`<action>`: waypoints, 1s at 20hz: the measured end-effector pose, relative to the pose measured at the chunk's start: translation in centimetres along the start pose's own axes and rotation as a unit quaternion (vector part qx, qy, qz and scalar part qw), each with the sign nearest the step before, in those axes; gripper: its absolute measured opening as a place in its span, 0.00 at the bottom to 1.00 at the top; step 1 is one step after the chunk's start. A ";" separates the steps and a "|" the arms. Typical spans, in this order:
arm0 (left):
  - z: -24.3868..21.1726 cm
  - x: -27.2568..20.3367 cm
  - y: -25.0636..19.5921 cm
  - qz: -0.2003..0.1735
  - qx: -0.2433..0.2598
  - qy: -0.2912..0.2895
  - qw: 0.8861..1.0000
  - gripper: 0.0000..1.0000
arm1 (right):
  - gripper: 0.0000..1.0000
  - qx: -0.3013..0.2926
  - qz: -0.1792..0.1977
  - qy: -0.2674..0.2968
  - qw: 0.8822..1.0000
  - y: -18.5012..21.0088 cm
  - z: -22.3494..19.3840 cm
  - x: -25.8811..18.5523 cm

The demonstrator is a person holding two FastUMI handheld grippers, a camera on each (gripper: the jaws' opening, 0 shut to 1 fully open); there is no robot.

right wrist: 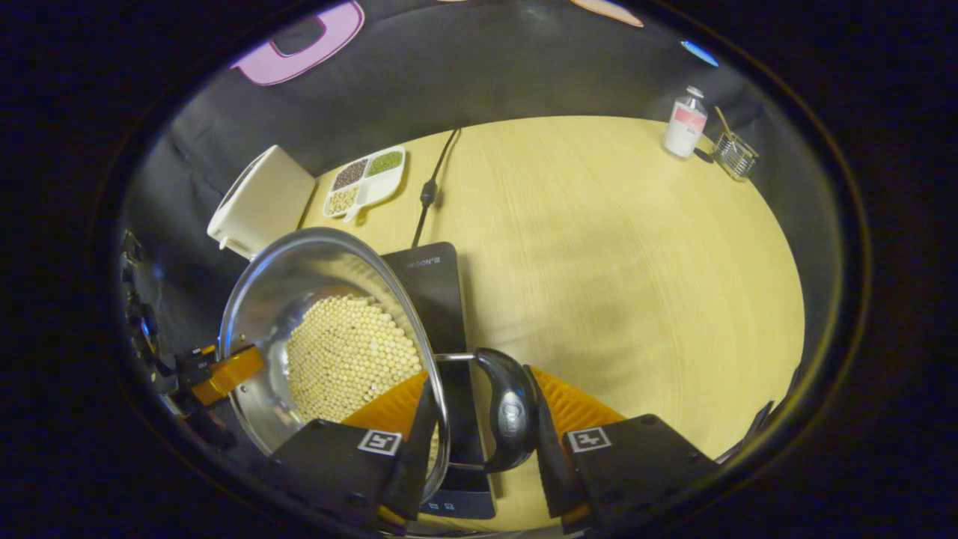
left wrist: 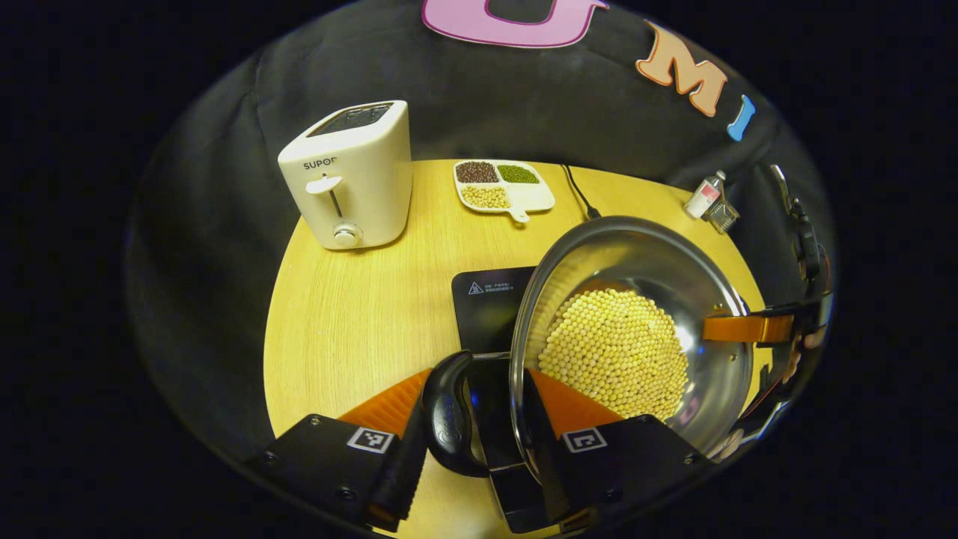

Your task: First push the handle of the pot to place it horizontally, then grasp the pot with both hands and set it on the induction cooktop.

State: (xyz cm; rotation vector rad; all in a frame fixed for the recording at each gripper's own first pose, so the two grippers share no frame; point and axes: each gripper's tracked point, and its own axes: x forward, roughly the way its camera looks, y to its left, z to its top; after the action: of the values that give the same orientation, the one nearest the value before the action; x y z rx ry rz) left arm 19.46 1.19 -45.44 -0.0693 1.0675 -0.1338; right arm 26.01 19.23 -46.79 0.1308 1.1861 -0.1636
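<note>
In the left gripper view, the left claw [left wrist: 479, 419] grips the steel pot [left wrist: 711, 374] at 6 o'clock: one finger lies outside the black side handle [left wrist: 447, 419], the other inside the rim, over the heap of soybeans [left wrist: 614, 352] in the pot. The pot hangs above the black induction cooktop [left wrist: 486, 299], whose corner shows at centre. At 3 o'clock the right claw [left wrist: 748, 328] reaches in over the far rim. On the round wooden desk [left wrist: 352, 314] a white toaster [left wrist: 348, 176] stands at 10 o'clock, a divided dish of beans [left wrist: 503, 187] at 12, and a small bottle [left wrist: 705, 196] with a wire basket [left wrist: 723, 215] at 2.

In the right gripper view, the right claw [right wrist: 479, 415] clamps the pot's [right wrist: 262, 299] other black handle [right wrist: 509, 419] and rim at 6 o'clock, soybeans [right wrist: 348, 355] showing inside. The cooktop [right wrist: 434, 288] lies under and beside the pot, its cord [right wrist: 434, 180] running toward 12. The left claw [right wrist: 224, 373] holds the far rim at 9 o'clock. Toaster [right wrist: 258, 198] and dish [right wrist: 365, 183] sit at 10 to 11; bottle [right wrist: 685, 123] and basket [right wrist: 733, 153] at 1.
</note>
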 end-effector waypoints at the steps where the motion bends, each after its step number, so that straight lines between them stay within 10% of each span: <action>1: 0.3 -0.1 -0.2 0.009 0.005 -0.009 1.000 0.71 | 0.66 0.001 0.003 0.000 1.000 0.1 0.1 -0.3; 10: 0.9 -4.7 -1.4 0.069 -0.043 -0.060 0.995 0.83 | 0.86 0.010 0.063 -0.032 0.997 -1.3 0.7 -4.0; 20: -4.2 -12.4 -5.5 0.158 -0.118 -0.098 0.975 0.82 | 0.83 0.053 0.157 -0.035 0.986 -10.5 -5.2 -7.2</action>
State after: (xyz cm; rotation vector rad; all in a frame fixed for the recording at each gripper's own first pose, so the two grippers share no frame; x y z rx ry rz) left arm 9.45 -2.44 -36.02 -0.1236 0.8802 0.2838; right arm 16.62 10.28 -42.19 0.4006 1.0729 0.0454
